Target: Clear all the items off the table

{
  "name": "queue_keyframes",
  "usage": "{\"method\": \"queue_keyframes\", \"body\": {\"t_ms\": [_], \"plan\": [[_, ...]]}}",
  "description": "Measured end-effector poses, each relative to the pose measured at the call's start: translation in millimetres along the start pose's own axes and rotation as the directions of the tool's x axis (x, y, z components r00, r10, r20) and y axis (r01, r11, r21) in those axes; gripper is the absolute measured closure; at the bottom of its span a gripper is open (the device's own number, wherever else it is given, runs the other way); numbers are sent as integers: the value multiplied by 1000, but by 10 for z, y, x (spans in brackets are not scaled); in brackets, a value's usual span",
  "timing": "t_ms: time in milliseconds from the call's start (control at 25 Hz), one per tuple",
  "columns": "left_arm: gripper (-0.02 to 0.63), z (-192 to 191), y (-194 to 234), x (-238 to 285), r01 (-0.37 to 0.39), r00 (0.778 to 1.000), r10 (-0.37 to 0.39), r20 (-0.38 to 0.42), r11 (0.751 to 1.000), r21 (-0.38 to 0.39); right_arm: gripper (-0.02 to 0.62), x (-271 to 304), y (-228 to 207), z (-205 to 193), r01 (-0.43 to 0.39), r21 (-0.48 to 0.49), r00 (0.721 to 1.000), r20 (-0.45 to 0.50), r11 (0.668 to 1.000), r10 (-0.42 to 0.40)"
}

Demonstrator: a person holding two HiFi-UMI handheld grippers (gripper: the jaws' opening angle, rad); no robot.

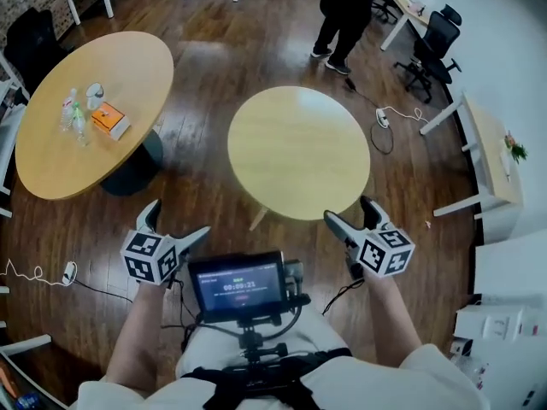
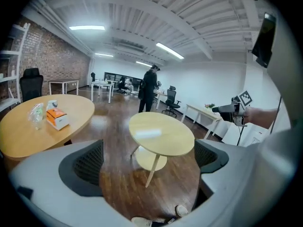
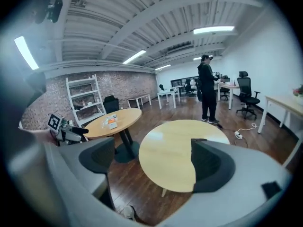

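Sitting at ten o'clock: orange box (image 1: 110, 120) and clear bottles (image 1: 73, 114), well inside the round bench (image 1: 51, 165) rim. Wood floor (image 1: 198, 67) splits it from the twelve o'clock bench (image 1: 299, 152). Left tool (image 1: 179, 218), right tool (image 1: 348, 208): jaws apart.

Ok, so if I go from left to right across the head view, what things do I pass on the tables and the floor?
Clear bottles → orange box → small round table → power strip on the floor → white desk.
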State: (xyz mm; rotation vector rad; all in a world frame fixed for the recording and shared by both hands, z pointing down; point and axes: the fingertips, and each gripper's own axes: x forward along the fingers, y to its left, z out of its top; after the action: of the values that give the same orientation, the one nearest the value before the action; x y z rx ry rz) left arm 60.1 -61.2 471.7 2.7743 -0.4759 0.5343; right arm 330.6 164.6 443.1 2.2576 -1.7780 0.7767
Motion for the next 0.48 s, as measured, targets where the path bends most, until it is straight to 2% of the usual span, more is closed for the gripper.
{"method": "queue_keyframes", "body": {"t_ms": [160, 320, 480], "plan": [[9, 110, -622, 199, 9, 1000, -9, 18, 1000, 0, 81, -467, -447, -234, 50, 35, 999, 17, 998, -51], [8, 116, -1154, 271, -14, 1000, 14, 19, 1000, 24, 81, -770, -706, -453, 33, 63, 999, 22, 997, -34], [9, -15, -1504, 199, -62, 998, 61, 7, 997, 39, 81, -991, -828, -607, -1, 53, 999, 33, 999, -1]]}}
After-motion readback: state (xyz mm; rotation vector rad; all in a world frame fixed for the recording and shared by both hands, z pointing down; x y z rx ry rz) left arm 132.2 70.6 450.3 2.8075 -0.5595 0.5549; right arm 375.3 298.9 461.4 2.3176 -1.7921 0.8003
